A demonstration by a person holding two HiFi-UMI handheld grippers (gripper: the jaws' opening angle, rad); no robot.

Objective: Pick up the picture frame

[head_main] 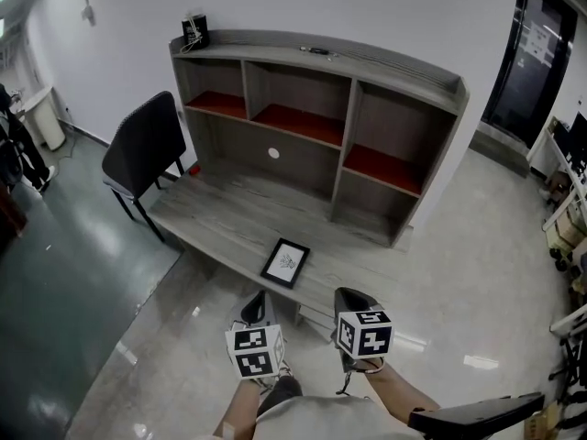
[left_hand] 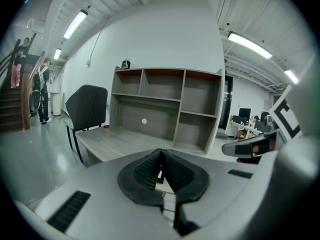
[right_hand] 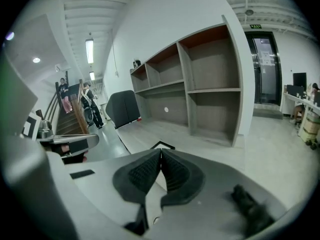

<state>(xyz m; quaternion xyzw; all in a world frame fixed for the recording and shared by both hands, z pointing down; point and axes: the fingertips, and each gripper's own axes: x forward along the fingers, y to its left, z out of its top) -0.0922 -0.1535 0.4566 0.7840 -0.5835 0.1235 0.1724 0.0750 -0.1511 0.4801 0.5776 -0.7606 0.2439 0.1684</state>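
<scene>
So nearest to the camera you've got both grippers held low and close to the body, side by side. The left gripper [head_main: 258,302] has its jaws pressed flat together with nothing in them, and it's the same for the right gripper [head_main: 348,299]: clamped on itself, empty. That makes sense to me, since there's nothing in reach, so there's no reason to have them spread. Both point roughly at the desk, so I'd call this the lining-up stage, with the pickup not started.

Just past them is the frame [head_main: 285,263]. It's lying flat and face up on the desk [head_main: 229,214], right by the front edge and turned a bit off square. The right gripper view catches its corner just over the jaw tips, so that side looks better lined up. Lying flat is the awkward part. My guess is the jaws need to open and pinch the border from the side, or the frame has to be nudged over the edge first. Sitting so close to the edge probably helps.

Further back, the desk runs into a shelf unit [head_main: 404,67] with open cubbies and red-topped boards. They look empty from here. There's a small dark thing [head_main: 193,32] on its top left corner, but I can't tell what it is.

A black chair [head_main: 142,145] sits at the desk's left end, well away from the frame, so it shouldn't get in the way. A dark door [head_main: 537,53] is off to the far right, and the gripper views show people way back by some stairs.
</scene>
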